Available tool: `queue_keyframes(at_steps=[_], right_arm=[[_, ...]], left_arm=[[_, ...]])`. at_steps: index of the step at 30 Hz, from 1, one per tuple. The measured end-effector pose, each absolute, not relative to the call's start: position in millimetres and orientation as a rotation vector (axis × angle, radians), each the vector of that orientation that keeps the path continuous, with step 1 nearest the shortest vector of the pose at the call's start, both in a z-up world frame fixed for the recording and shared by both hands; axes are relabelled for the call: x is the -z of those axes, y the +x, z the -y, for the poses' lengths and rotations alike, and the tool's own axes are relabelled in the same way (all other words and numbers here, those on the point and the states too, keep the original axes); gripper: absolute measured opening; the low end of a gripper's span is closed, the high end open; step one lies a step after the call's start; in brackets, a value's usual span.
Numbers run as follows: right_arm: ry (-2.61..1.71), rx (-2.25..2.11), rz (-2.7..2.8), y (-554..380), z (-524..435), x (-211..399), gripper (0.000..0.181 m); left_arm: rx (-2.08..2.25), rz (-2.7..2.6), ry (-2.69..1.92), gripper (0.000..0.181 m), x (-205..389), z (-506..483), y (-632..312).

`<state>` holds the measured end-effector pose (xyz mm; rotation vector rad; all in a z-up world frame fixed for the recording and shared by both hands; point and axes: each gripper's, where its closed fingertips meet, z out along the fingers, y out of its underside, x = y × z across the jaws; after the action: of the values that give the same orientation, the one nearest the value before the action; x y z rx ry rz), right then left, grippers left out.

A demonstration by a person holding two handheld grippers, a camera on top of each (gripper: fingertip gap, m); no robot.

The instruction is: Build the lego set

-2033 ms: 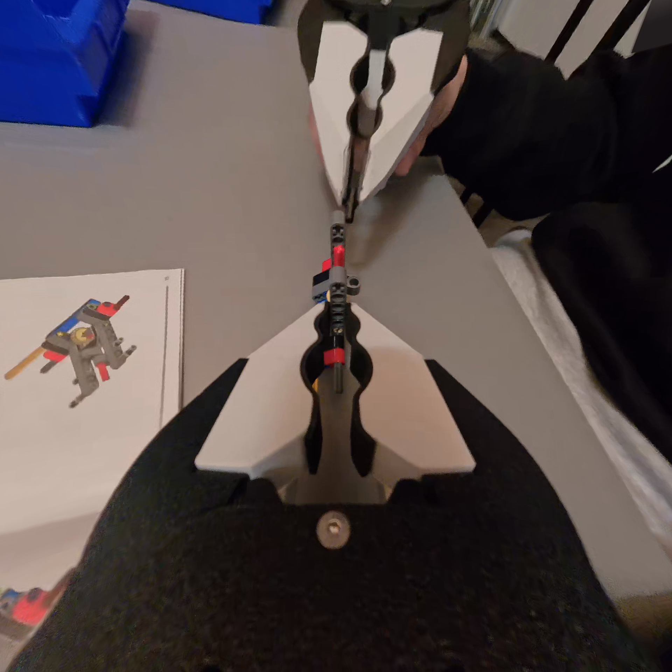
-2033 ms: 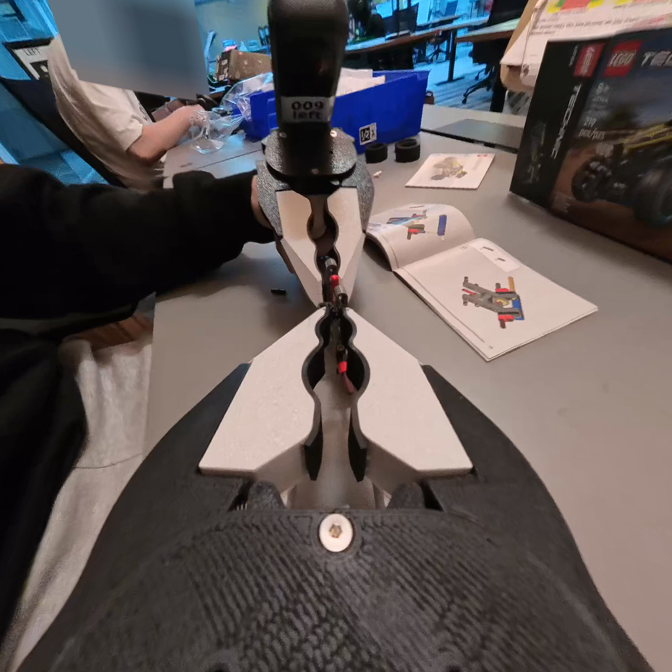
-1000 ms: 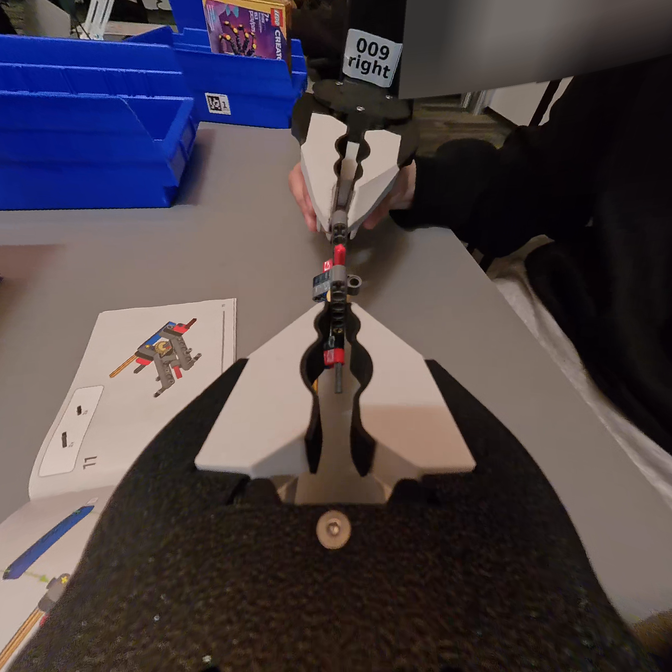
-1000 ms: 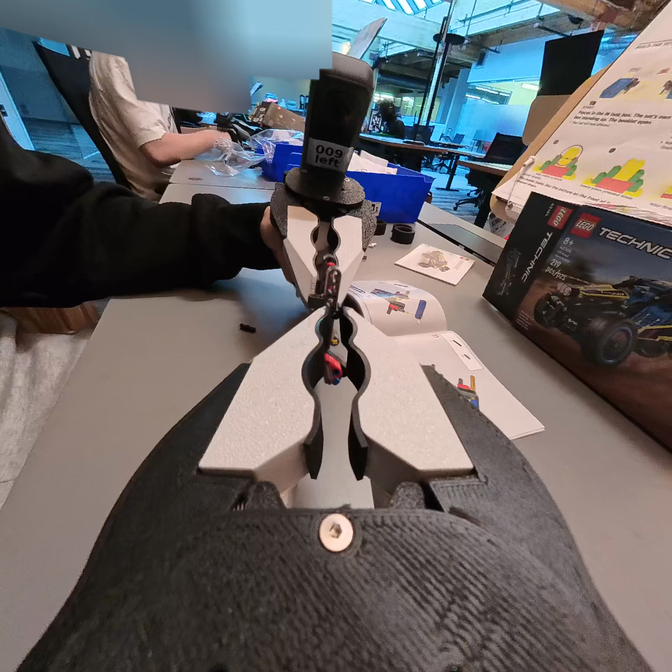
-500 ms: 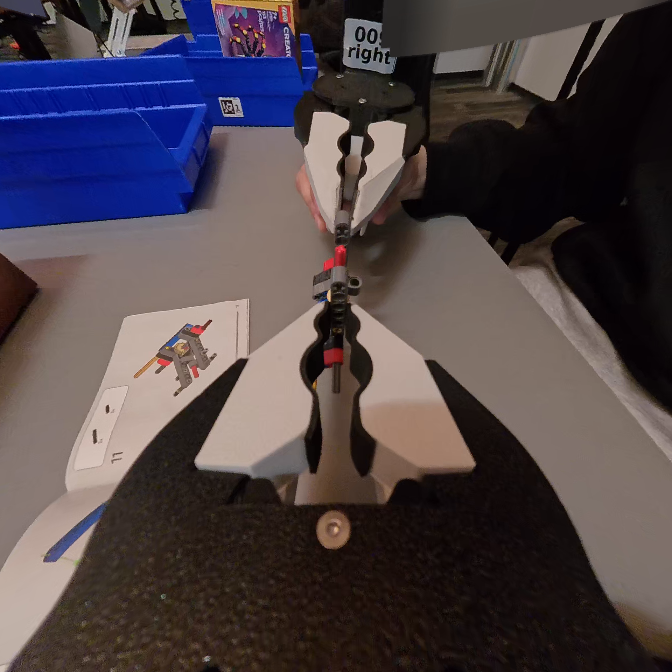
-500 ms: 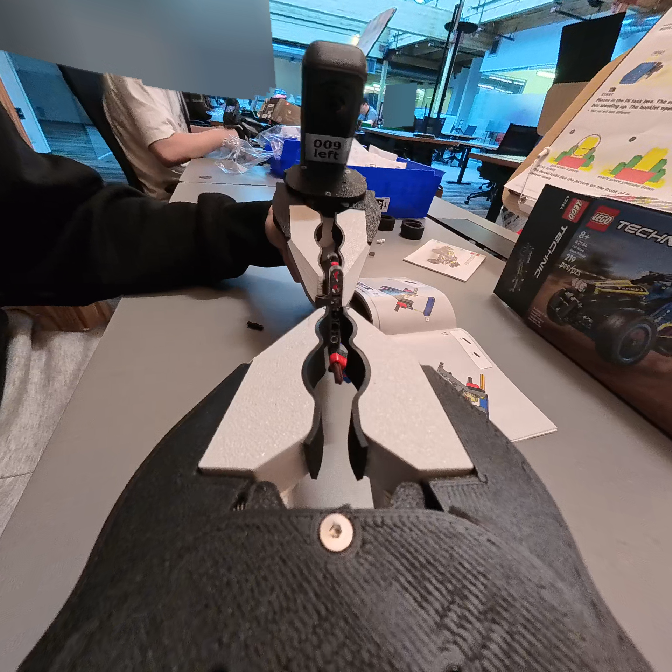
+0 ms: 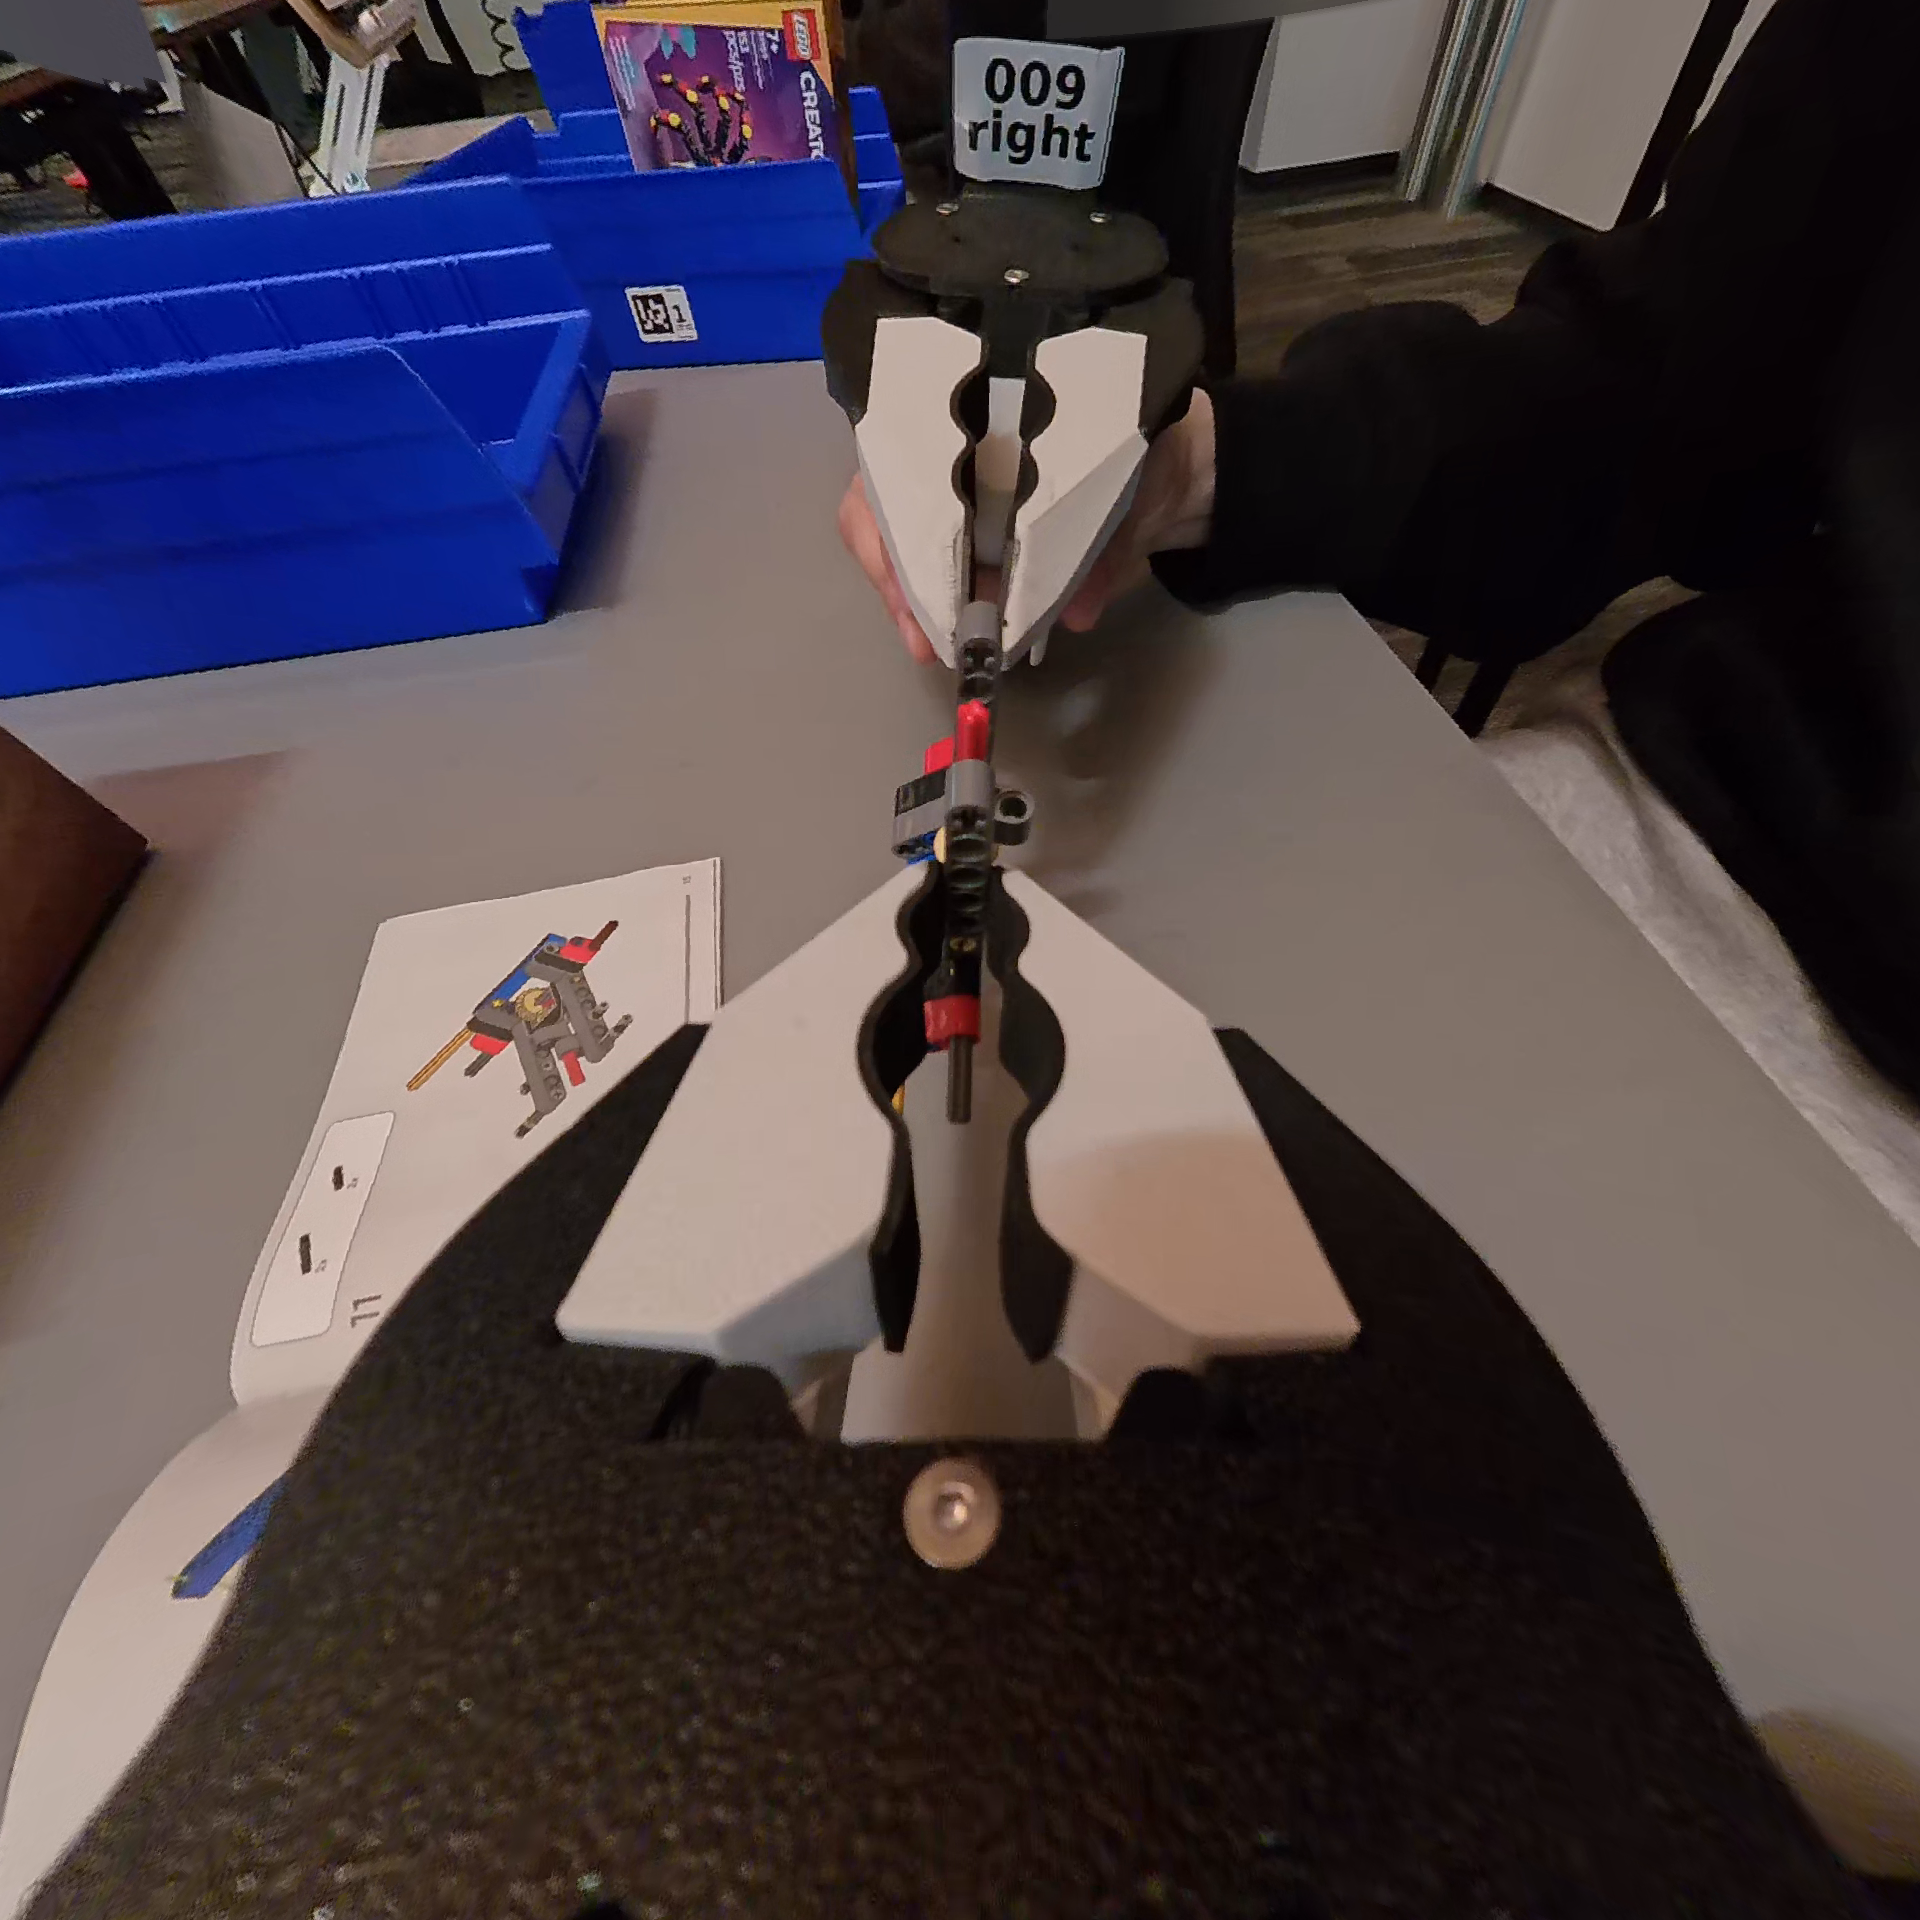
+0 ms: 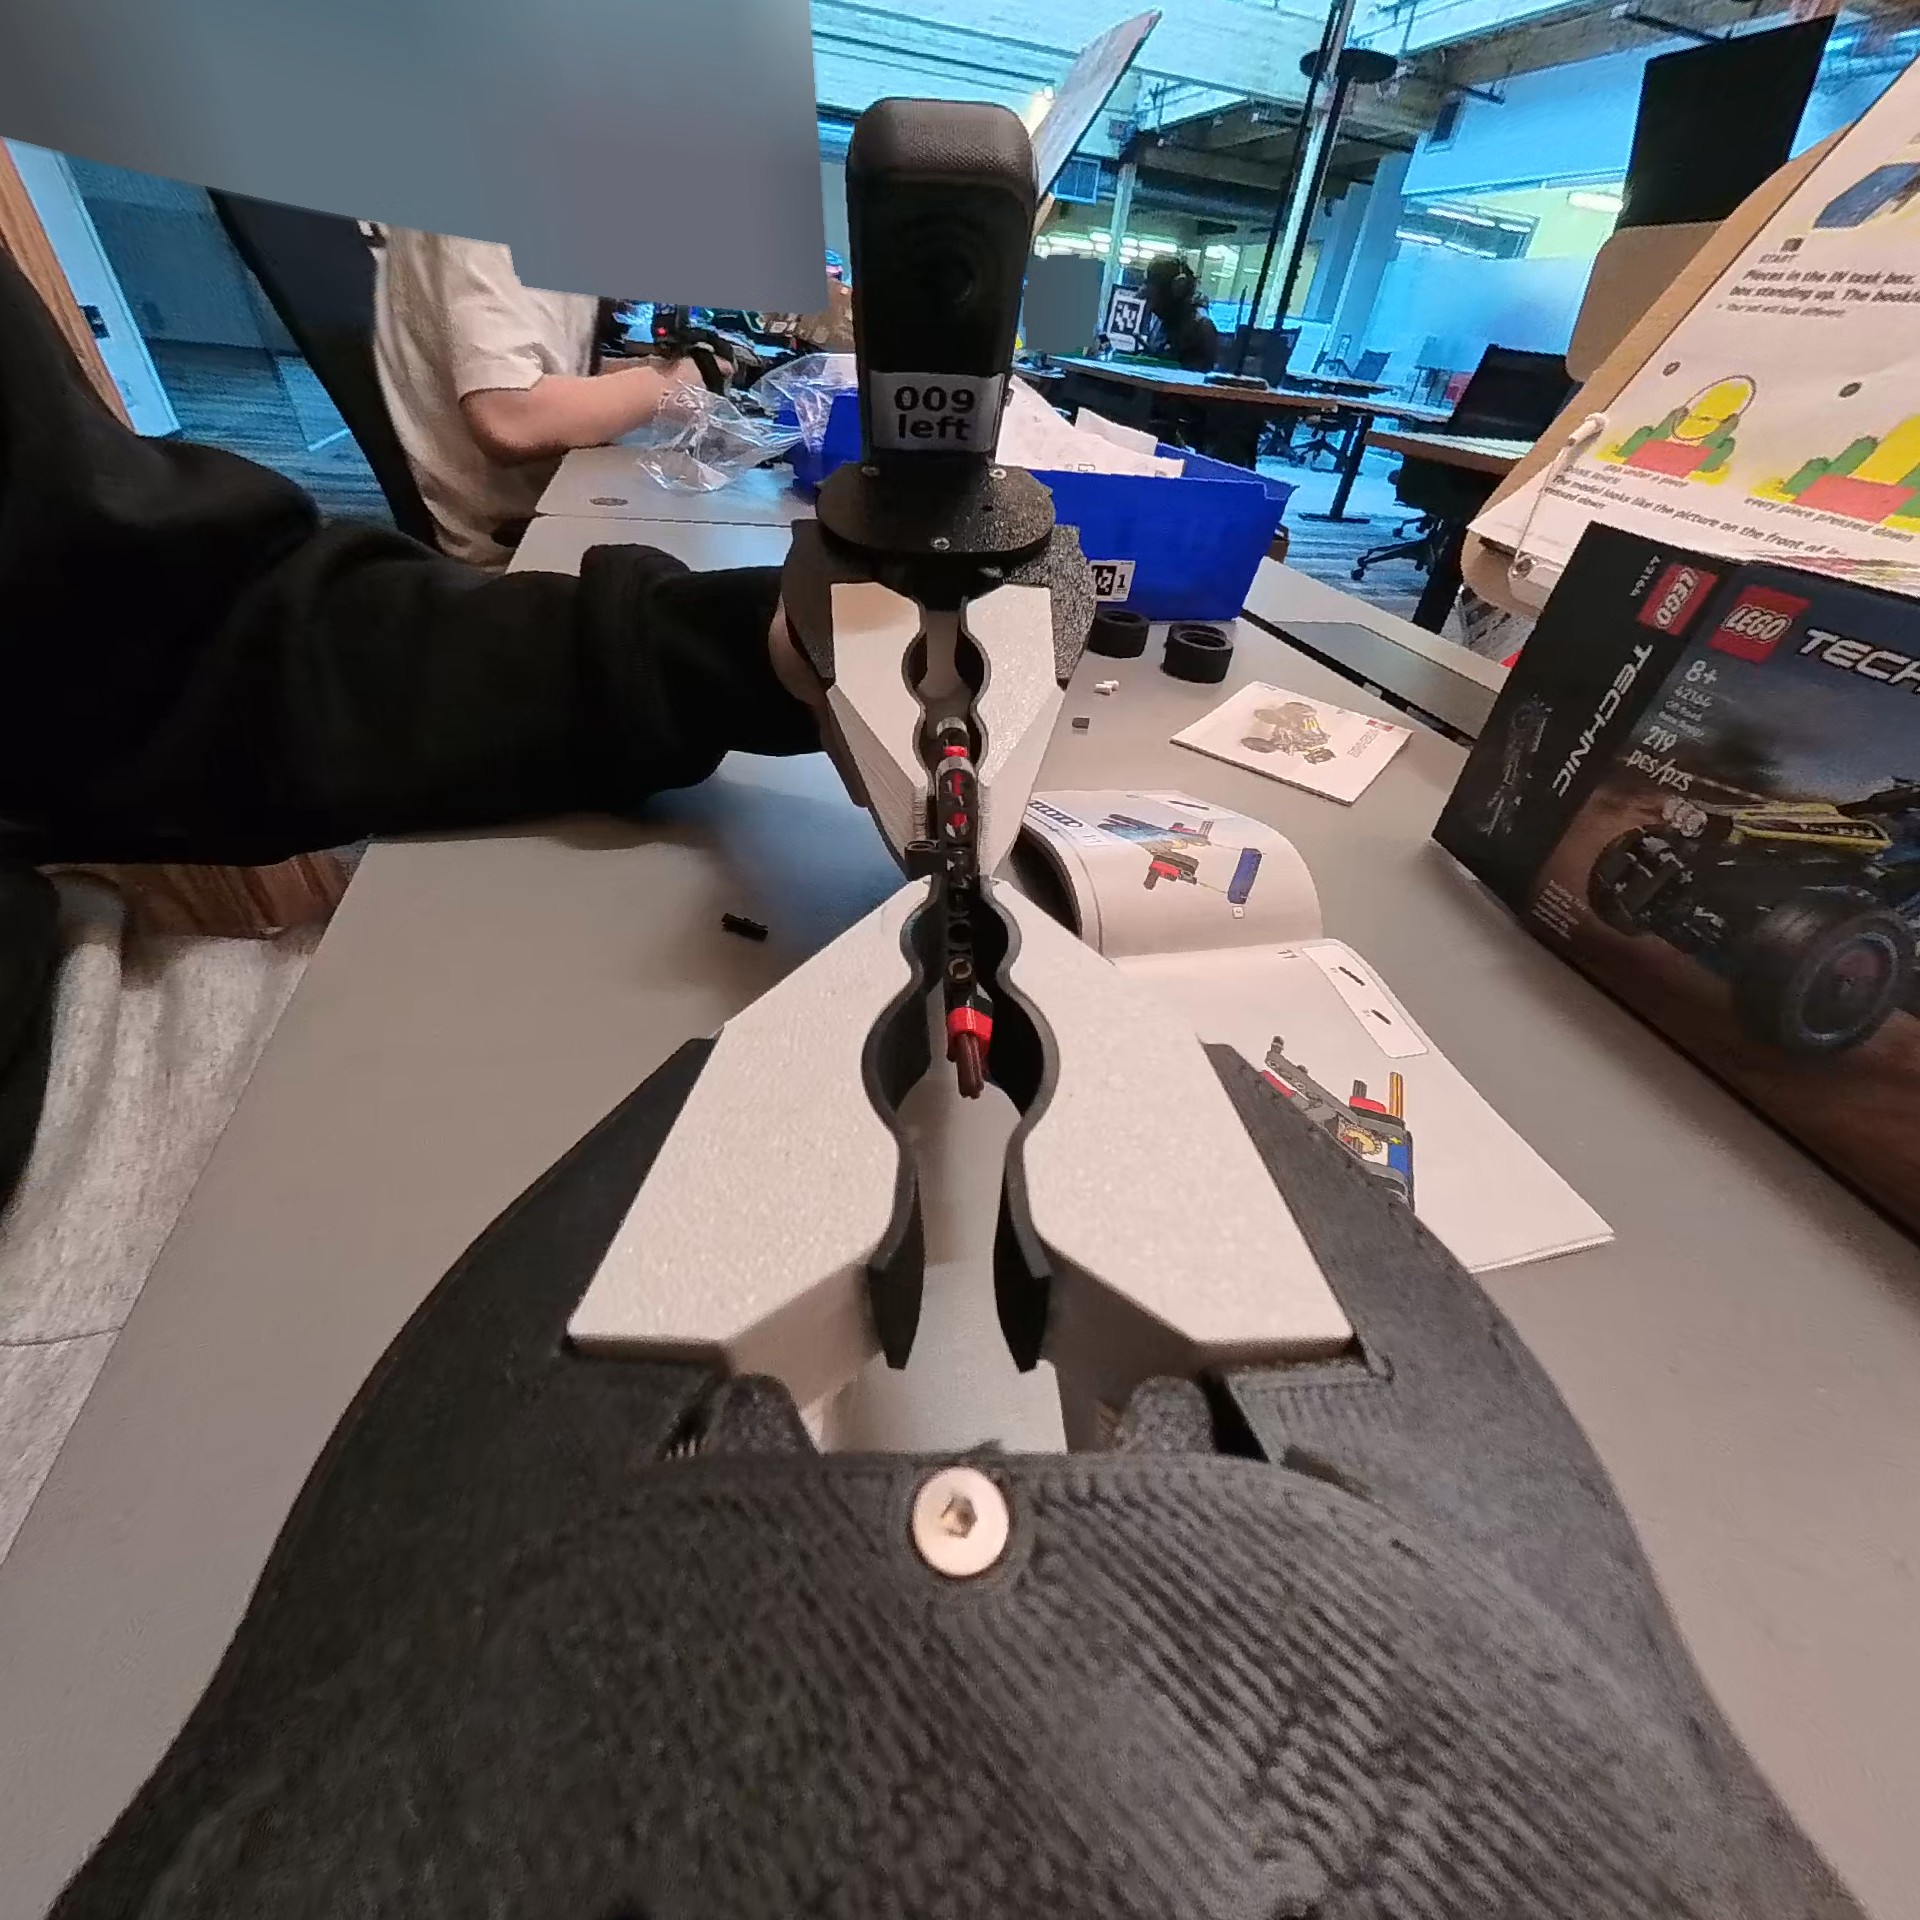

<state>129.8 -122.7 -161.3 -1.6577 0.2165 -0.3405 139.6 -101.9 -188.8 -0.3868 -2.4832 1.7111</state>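
In the left wrist view, your left claw pinches one end of the lego piece above the desk so it stays steady. In the right wrist view, your right claw pinches the other end, probably to push parts together.

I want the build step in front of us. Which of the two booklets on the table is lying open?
The nearer booklet, beside the right tool, lies open, pages curling. The smaller booklet beyond it lies closed, cover up.
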Motion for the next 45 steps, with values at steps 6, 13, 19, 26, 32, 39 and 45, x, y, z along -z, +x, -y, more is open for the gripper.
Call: queue_keyframes(at_steps=[6, 13, 19, 26, 32, 39, 45], right_arm=[[-1.653, 0.339, -0.212, 129.1, 122.8, 160.6, 0.002], [-1.651, 0.34, -0.216, 129.4, 123.0, 160.4, 0.002], [-1.654, 0.342, -0.213, 129.1, 122.6, 160.7, 0.002], [-1.657, 0.343, -0.214, 129.2, 122.4, 161.0, 0.002], [-1.655, 0.346, -0.211, 128.6, 122.5, 160.6, 0.002], [-1.761, 0.524, -0.11, 127.6, 121.7, 174.3, 0.003], [-1.787, 0.458, -0.153, 129.4, 120.2, 178.2, 0.002]], left_arm=[[-1.719, 2.477, -0.388, 0.005, 187.7, 102.0, 139.2], [-1.726, 2.48, -0.387, 0.005, 187.4, 102.3, 139.5], [-1.726, 2.489, -0.386, 0.005, 187.8, 101.8, 140.6], [-1.712, 2.495, -0.397, 0.005, 190.1, 102.5, 139.1], [-1.714, 2.508, -0.4, 0.005, 190.0, 103.0, 139.1], [-1.634, 2.62, -0.439, 0.004, 202.5, 102.6, 140.8], [-1.553, 2.58, -0.372, 0.004, 212.6, 103.8, 137.3]])
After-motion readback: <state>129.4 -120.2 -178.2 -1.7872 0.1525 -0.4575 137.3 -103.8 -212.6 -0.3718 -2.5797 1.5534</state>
